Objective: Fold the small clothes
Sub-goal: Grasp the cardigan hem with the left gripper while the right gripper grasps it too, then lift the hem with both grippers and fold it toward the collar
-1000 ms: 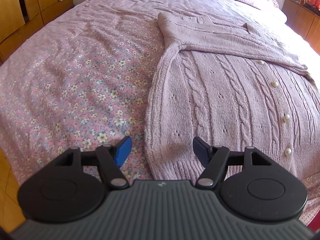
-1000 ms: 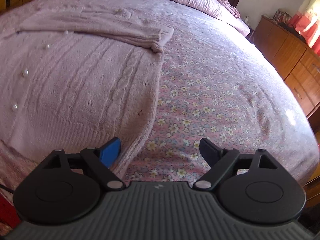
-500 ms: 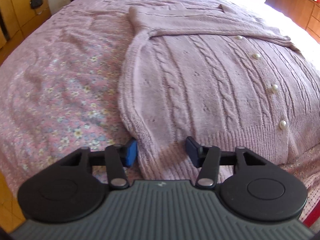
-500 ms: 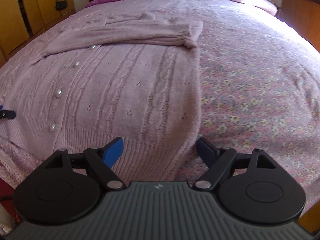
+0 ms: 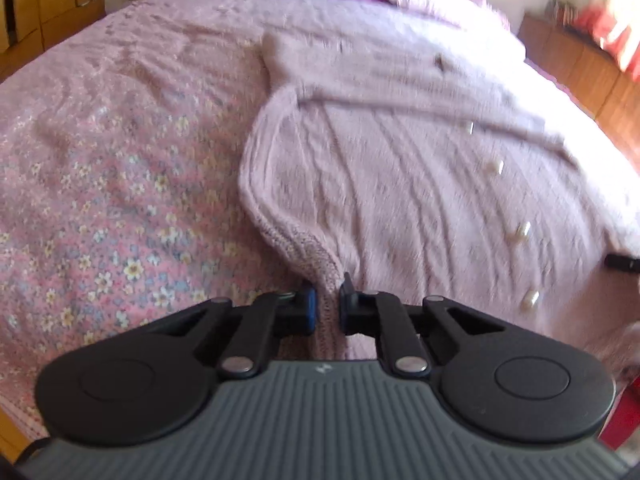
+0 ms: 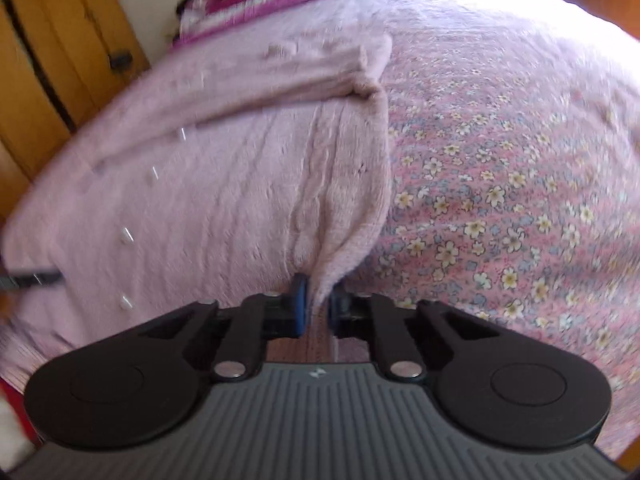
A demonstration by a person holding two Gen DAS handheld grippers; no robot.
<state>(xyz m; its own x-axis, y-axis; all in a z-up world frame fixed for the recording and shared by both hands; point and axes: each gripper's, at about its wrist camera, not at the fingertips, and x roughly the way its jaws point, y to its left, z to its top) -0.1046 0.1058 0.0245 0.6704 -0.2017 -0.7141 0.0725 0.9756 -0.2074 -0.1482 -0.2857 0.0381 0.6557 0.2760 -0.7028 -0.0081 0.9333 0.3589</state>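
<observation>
Now pinching the near hem corners of the pink cardigan [image 5: 400, 184] spread on the bed [image 5: 120, 168], left claw [image 5: 328, 304] and right claw [image 6: 318, 306] both newly closed from wide open, probably meaning hem getting lifted toward the far collar next.
</observation>
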